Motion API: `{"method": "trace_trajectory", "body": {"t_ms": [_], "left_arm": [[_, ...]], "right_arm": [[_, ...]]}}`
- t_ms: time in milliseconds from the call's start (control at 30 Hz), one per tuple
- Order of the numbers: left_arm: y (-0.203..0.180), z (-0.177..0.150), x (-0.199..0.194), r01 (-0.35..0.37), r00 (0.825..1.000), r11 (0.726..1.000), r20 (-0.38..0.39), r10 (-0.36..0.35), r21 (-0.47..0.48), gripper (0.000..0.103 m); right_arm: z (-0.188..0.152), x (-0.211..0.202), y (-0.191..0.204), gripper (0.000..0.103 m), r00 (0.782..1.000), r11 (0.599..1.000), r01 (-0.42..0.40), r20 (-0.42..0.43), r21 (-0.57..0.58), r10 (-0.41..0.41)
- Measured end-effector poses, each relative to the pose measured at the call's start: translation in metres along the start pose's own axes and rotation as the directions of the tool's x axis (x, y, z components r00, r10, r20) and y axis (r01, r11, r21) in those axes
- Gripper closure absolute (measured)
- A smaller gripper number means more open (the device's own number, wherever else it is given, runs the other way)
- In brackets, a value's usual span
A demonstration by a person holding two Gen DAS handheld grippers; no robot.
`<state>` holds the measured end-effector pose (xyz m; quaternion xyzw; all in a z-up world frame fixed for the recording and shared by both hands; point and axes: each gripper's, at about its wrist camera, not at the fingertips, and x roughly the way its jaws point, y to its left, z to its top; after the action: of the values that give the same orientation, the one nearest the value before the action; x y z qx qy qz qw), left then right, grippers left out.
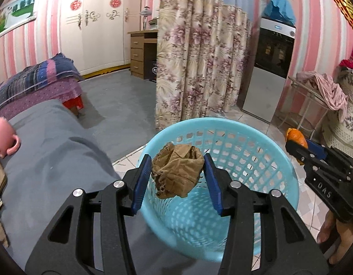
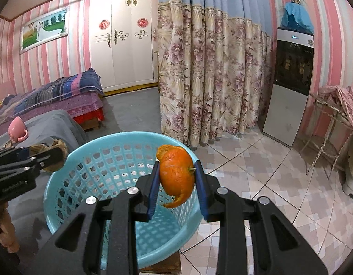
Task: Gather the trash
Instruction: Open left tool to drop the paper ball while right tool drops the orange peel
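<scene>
Left gripper (image 1: 177, 168): jaws clamped on a crumpled brown paper wad (image 1: 177, 170). Right gripper (image 2: 177, 175): jaws clamped on an orange peel (image 2: 177, 173), positioned right of the left gripper.

Left gripper (image 1: 177, 171) is clamping crumpled brown paper (image 1: 177, 171) between its fingers, over the blue basket (image 1: 256, 151). Right gripper (image 1: 298, 145), beyond the right finger, is gripping orange peel (image 1: 295, 137).

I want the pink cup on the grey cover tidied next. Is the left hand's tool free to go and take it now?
Probably not yet. The left tongs are shut on a crumpled brown paper over the blue basket. The pink cup lies off to their left with nothing between; drop the paper first.
</scene>
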<state>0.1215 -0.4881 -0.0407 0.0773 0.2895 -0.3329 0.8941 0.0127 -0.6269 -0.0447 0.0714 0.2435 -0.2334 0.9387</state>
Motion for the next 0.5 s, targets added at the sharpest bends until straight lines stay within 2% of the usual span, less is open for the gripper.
{"method": "trace_trajectory", "body": {"t_ms": [33,100,167,300,500], "left_arm": [[-0.001,0.001,0.002,0.007,1.000,1.000,0.003,-0.007,0.000,0.052],[-0.001,0.004,0.003,0.005,1.000,1.000,0.007,-0.005,0.002,0.033],[0.000,0.005,0.001,-0.030,0.999,0.999,0.030,0.030,0.013,0.024],[0.015,0.005,-0.005,-0.059,0.997,0.998,0.042,0.059,-0.012,0.014],[0.043,0.005,-0.013,-0.097,0.994,0.993,0.050,0.101,-0.068,0.010]], "right_arm": [[-0.001,0.001,0.001,0.073,1.000,1.000,-0.001,-0.002,0.001,0.001],[-0.003,0.002,0.002,0.073,1.000,1.000,-0.002,-0.006,0.001,0.002],[-0.003,0.002,0.005,0.073,1.000,1.000,-0.001,-0.006,-0.003,0.001],[-0.003,0.005,0.014,0.073,1.000,1.000,-0.003,-0.002,-0.021,0.003],[-0.003,0.011,0.030,0.073,1.000,0.999,-0.016,-0.005,-0.037,0.016]]}}
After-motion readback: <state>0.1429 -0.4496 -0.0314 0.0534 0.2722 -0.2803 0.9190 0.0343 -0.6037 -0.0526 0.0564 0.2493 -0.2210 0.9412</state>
